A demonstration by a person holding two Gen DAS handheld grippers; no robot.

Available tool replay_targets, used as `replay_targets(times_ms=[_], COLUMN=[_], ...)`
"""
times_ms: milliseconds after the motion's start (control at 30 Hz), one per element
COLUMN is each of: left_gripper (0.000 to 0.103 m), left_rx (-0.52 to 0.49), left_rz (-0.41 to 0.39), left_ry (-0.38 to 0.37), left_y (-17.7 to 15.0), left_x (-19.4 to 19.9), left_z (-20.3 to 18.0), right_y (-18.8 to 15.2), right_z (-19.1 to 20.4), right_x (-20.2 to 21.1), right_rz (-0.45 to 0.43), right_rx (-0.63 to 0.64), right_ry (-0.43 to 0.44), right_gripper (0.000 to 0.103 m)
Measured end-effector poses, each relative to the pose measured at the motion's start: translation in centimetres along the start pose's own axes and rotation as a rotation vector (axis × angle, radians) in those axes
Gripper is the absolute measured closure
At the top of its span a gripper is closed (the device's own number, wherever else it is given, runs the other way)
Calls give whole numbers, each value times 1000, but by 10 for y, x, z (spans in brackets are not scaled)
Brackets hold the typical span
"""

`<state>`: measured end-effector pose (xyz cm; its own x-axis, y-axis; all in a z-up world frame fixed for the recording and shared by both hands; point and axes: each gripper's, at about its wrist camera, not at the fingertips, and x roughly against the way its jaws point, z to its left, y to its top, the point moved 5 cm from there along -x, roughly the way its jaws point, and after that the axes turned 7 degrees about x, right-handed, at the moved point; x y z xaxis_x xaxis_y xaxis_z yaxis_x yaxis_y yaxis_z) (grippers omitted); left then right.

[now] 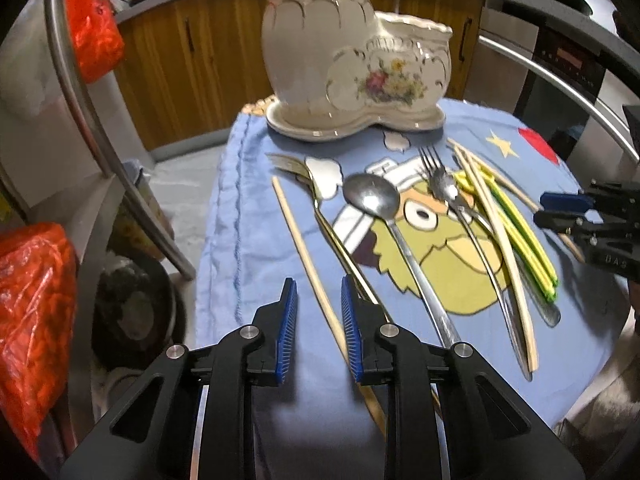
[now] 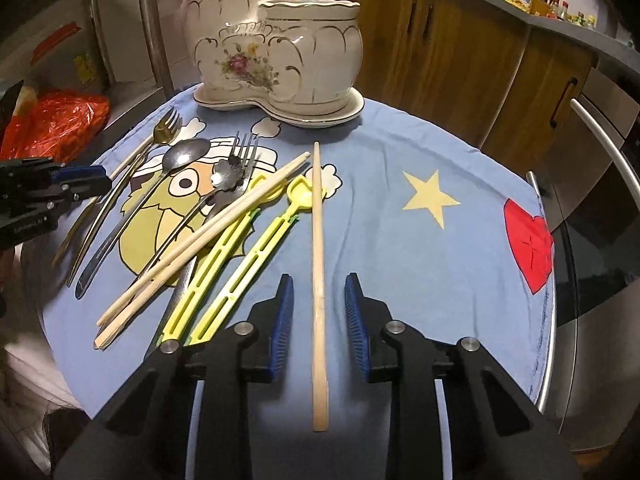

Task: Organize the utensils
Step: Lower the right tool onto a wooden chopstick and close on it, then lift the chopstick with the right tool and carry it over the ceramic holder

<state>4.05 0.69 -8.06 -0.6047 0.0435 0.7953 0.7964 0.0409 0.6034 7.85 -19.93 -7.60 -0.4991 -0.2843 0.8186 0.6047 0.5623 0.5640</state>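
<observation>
Closing on a single wooden chopstick with each hand is the step being attempted, and doing it well means keeping each stick centred between the pads and squeezing near the thick end so it is not rolling away on the blue cloth (image 2: 400,248) covering the worktop.

The left gripper (image 1: 319,308) is straddling the left chopstick (image 1: 298,240); its fingers (image 1: 289,312) are standing narrow but, as far as I can judge, not yet pressing the wood. The right gripper (image 2: 319,304) is framing the right chopstick (image 2: 319,260) the same way, with gaps showing on both sides.

Both sticks are lying on the cloth, pointing toward the ceramic holder (image 2: 276,52) at the far edge, where they are probably going. The spoon (image 1: 374,200) and the other cutlery are lying between the two.
</observation>
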Motion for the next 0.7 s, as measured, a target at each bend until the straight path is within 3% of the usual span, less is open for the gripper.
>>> replay_targets(times_ms=[233,333,433,700], left_gripper=[79,81,92,97], left_rx=[-26,-29,-15,33], left_rz=[-4,-7,-9,-8], left_ry=[13,14,20,-26], left_y=[-3,-2,1,4], left_x=[-1,-2,-3,-5], left_z=[-6,-7,-2,7], right_y=[0,0,0,-3], right_z=[-2,-2,-4,-9], right_x=[-4,-5,-6,0], right_rz=[29,38,43,-11], right_rx=[7,1,-2,-50], right_ry=[22,44,27,8], right_gripper=[76,83,95,97])
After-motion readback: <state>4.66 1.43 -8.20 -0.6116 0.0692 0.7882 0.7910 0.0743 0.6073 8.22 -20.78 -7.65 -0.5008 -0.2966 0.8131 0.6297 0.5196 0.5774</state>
